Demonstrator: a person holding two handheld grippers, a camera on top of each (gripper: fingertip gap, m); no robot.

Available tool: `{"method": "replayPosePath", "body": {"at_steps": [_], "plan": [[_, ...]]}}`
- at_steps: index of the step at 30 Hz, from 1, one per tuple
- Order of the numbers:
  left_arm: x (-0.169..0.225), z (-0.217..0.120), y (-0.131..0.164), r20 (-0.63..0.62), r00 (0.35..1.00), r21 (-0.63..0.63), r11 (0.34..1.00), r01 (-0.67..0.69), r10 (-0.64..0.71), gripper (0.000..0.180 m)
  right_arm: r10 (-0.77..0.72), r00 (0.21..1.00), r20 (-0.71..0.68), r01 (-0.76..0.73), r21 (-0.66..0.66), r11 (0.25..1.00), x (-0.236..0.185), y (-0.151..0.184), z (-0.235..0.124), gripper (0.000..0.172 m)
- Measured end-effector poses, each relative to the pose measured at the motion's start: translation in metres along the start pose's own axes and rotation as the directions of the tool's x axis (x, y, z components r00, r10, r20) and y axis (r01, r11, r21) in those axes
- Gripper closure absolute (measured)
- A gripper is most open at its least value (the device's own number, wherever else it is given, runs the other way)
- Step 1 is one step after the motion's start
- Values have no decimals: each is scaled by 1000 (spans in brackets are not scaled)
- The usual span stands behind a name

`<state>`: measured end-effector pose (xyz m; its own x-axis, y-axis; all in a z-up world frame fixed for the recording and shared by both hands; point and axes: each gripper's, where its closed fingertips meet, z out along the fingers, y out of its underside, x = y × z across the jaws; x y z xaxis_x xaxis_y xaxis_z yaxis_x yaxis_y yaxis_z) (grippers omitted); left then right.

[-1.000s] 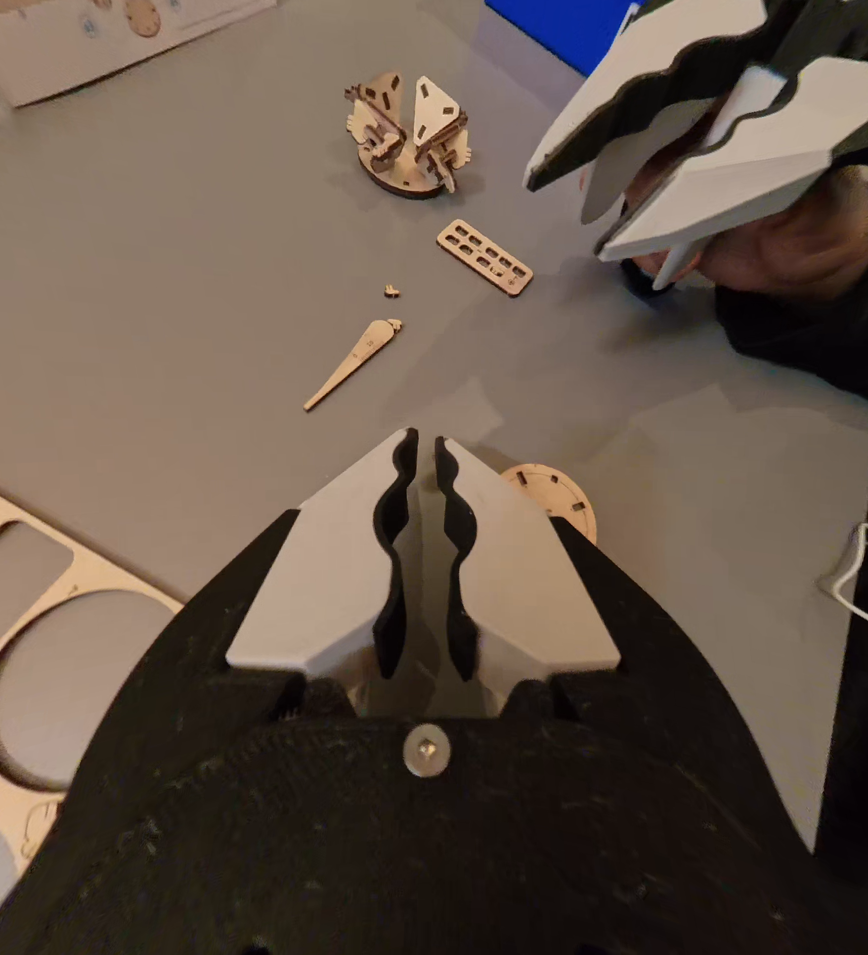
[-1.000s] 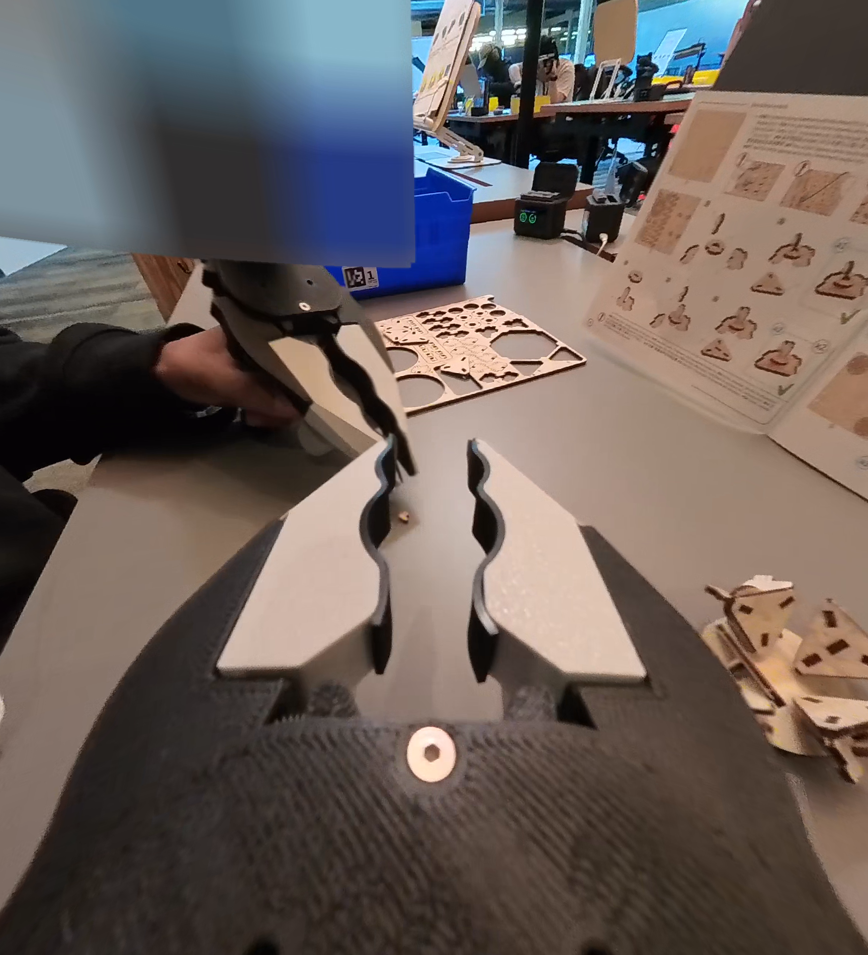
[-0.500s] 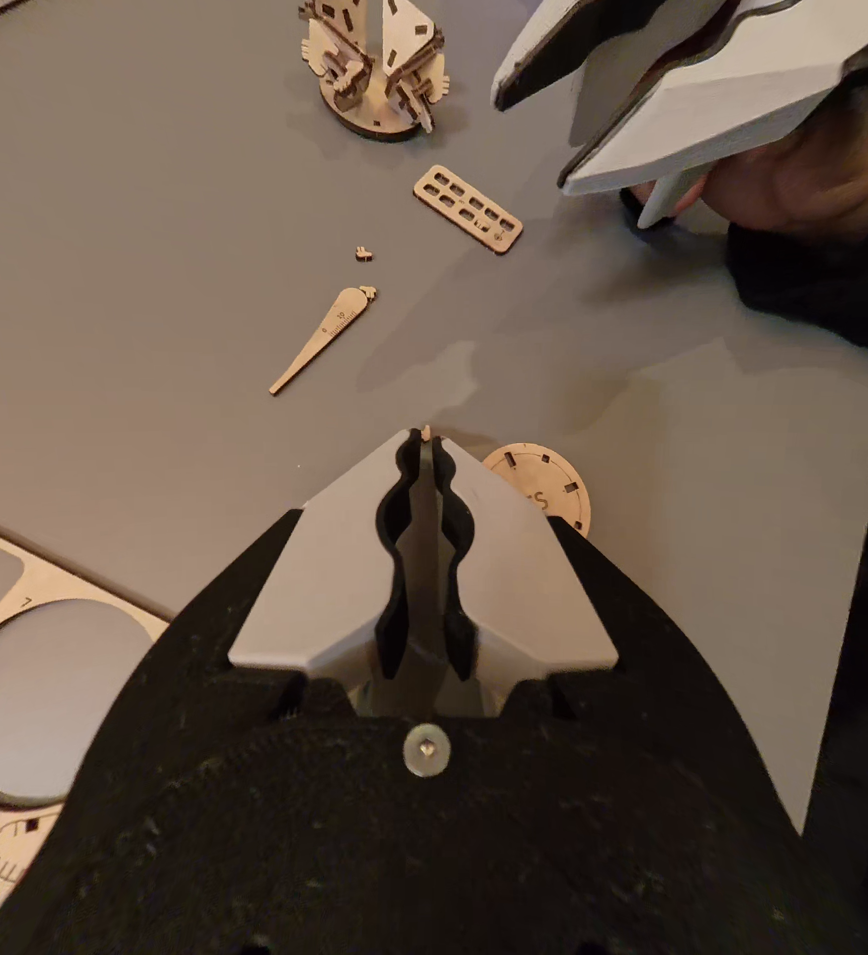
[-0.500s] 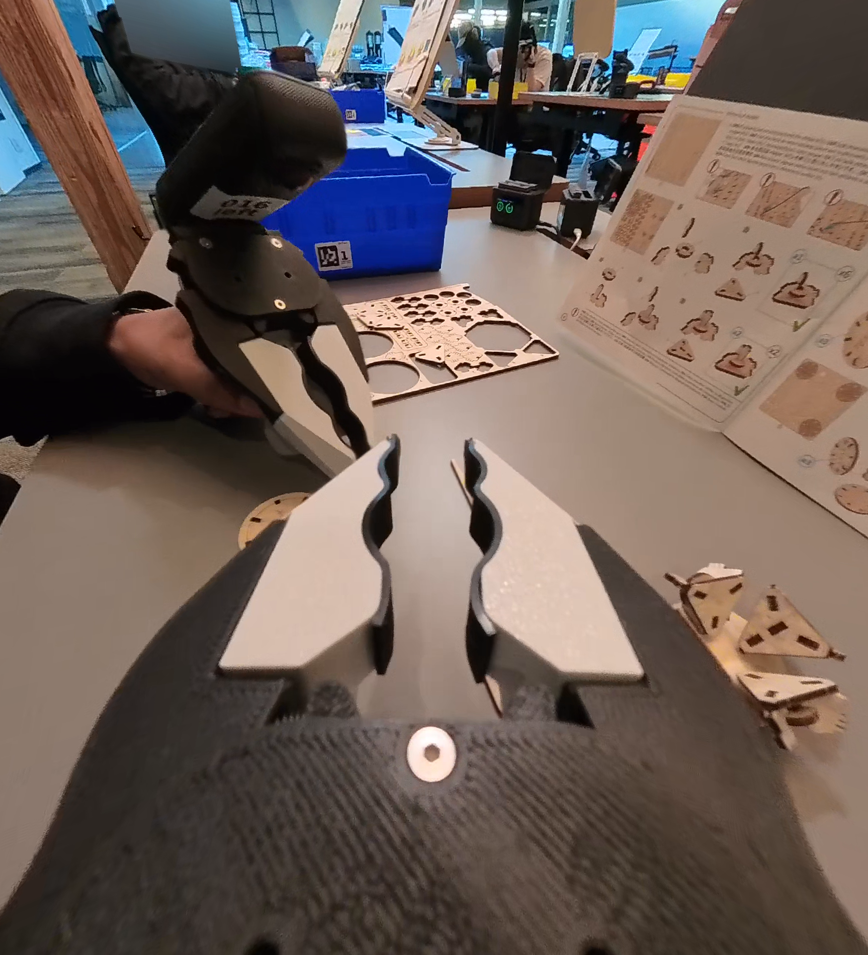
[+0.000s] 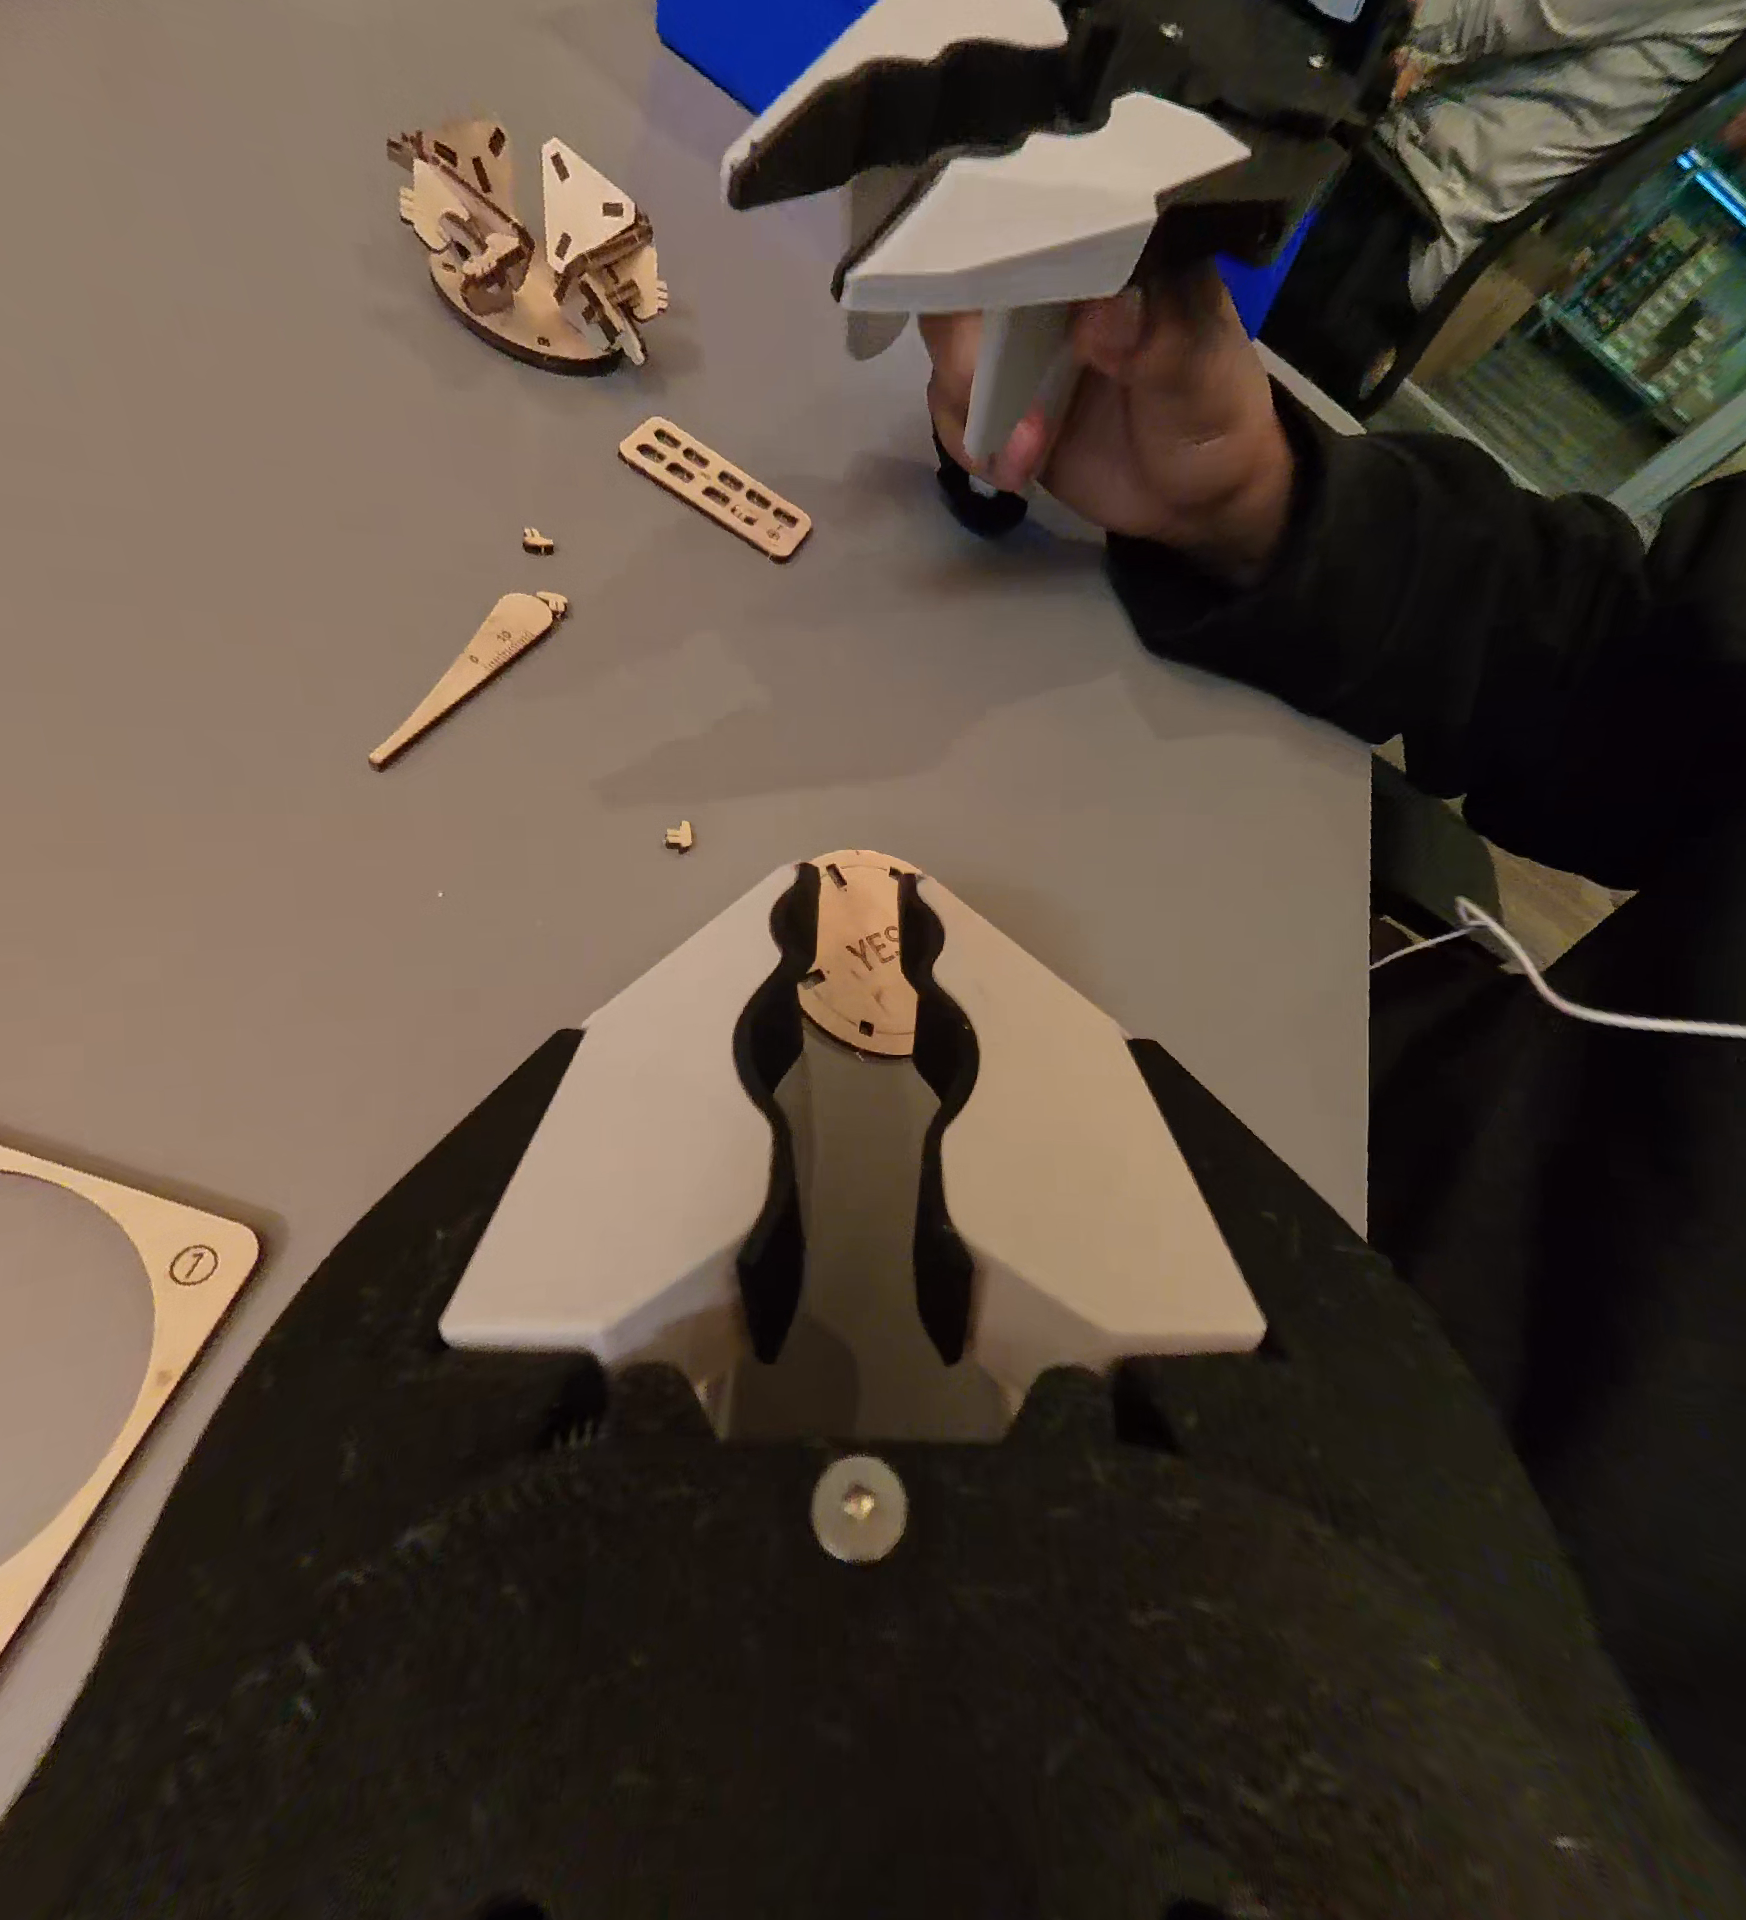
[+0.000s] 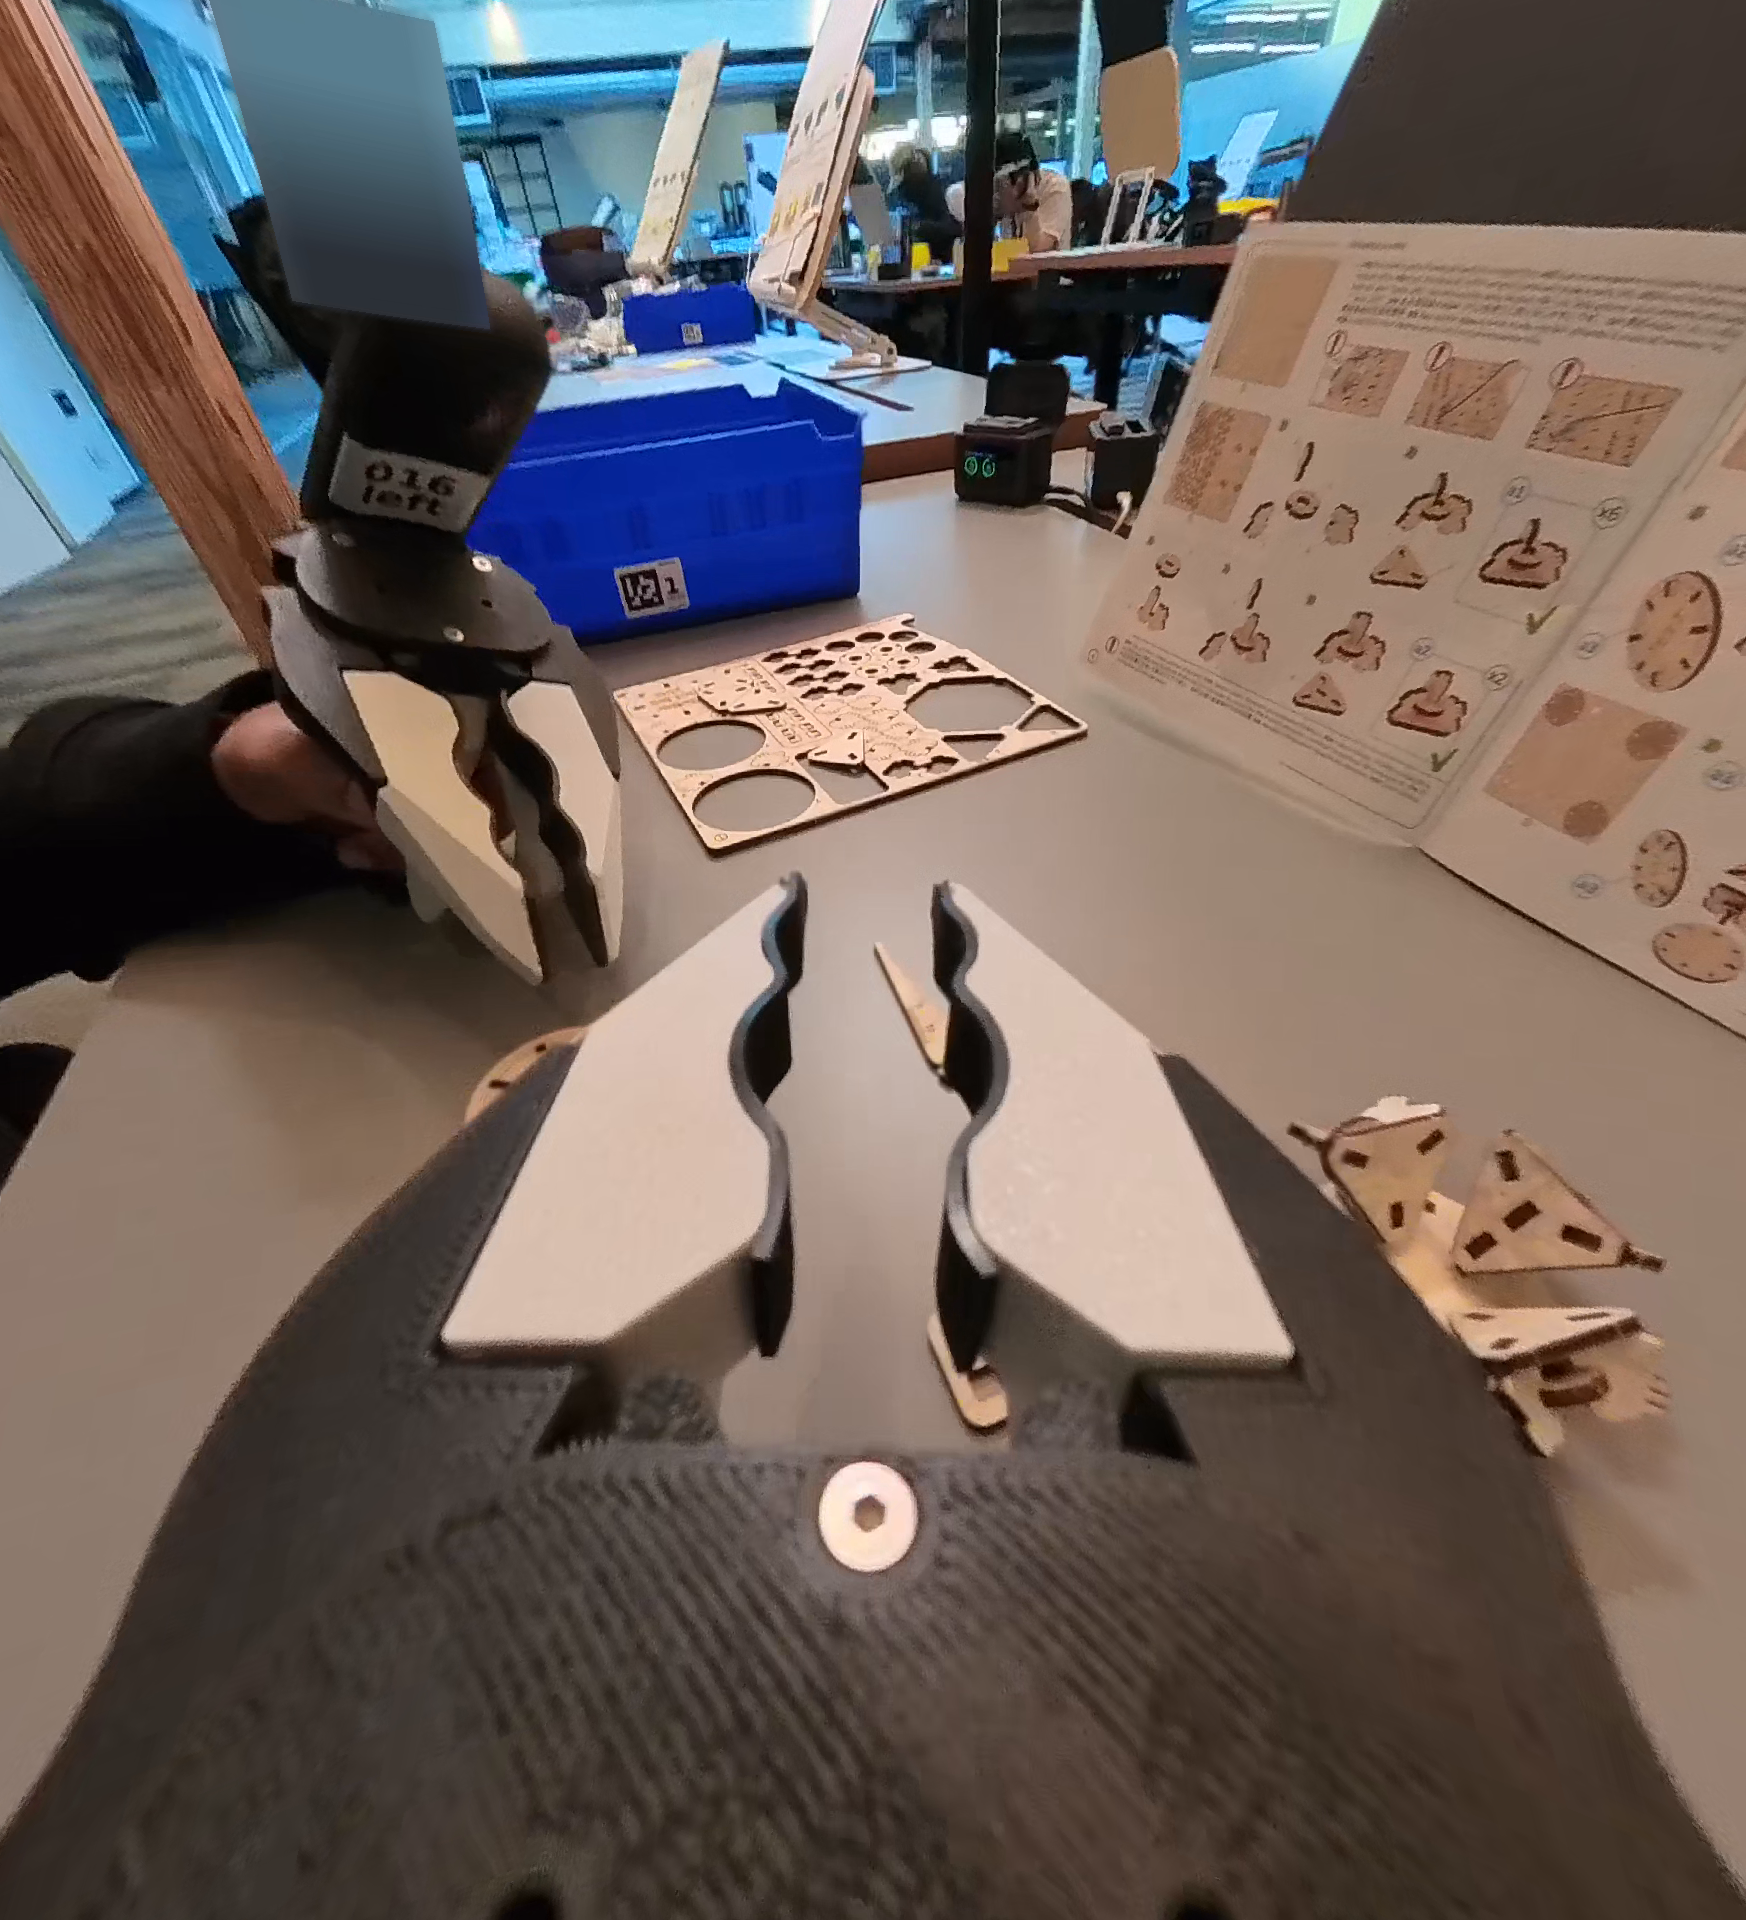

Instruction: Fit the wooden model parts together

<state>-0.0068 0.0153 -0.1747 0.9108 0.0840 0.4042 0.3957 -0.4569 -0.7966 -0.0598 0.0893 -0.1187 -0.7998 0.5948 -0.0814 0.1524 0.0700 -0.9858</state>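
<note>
hovering just above a round wooden disc (image 5: 856,961) that lies flat on the grey table (image 5: 173,831), the left gripper (image 5: 856,883) has its jaws a little apart with nothing pinched between them; the disc shows through the gap from below, and i cannot tell whether the tips touch it. a tiny wooden bit (image 5: 680,834) lies just beyond the fingertips, a tapered wooden pointer (image 5: 464,681) and another small bit (image 5: 536,540) farther out, then a slotted wooden strip (image 5: 715,501) and a partly built wooden model (image 5: 536,249). a punched-out plywood sheet (image 5: 69,1351) sits at the near left.

the right gripper (image 6: 869,899) hangs over the table with its jaws open and bare; the pointer (image 6: 913,1003) lies on the table beneath the gap, beside the right finger. an open instruction booklet (image 6: 1471,540) stands at the right, a blue bin (image 6: 682,499) behind.
</note>
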Motion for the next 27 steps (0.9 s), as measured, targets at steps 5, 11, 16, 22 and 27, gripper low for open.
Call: {"method": "replayPosePath", "body": {"at_steps": [5, 11, 16, 22, 27], "plan": [[0, 0, -1, -7, 1000, 5, 1000, 4, -4, 168, 29, 1000, 2, -29, 7, 1000, 7, -4, -5, 145], [2, -2, -4, -6, 1000, 26, 999, -25, 26, 167, 15, 1000, -6, -14, 60, 998, 10, -17, -14, 139], [0, -4, -7, 20, 999, 44, 998, -37, 36, 165, 6, 1000, -3, -5, 46, 999, 8, -13, -11, 139], [1, -4, 1, 98, 990, 1, 995, -103, 102, 163, -2, 1000, 17, 2, 10, 1000, 2, -3, -3, 140], [2, -7, 3, 93, 992, 6, 996, -85, 84, 158, -7, 1000, 10, 7, 15, 1000, 5, -5, -5, 140]]}}
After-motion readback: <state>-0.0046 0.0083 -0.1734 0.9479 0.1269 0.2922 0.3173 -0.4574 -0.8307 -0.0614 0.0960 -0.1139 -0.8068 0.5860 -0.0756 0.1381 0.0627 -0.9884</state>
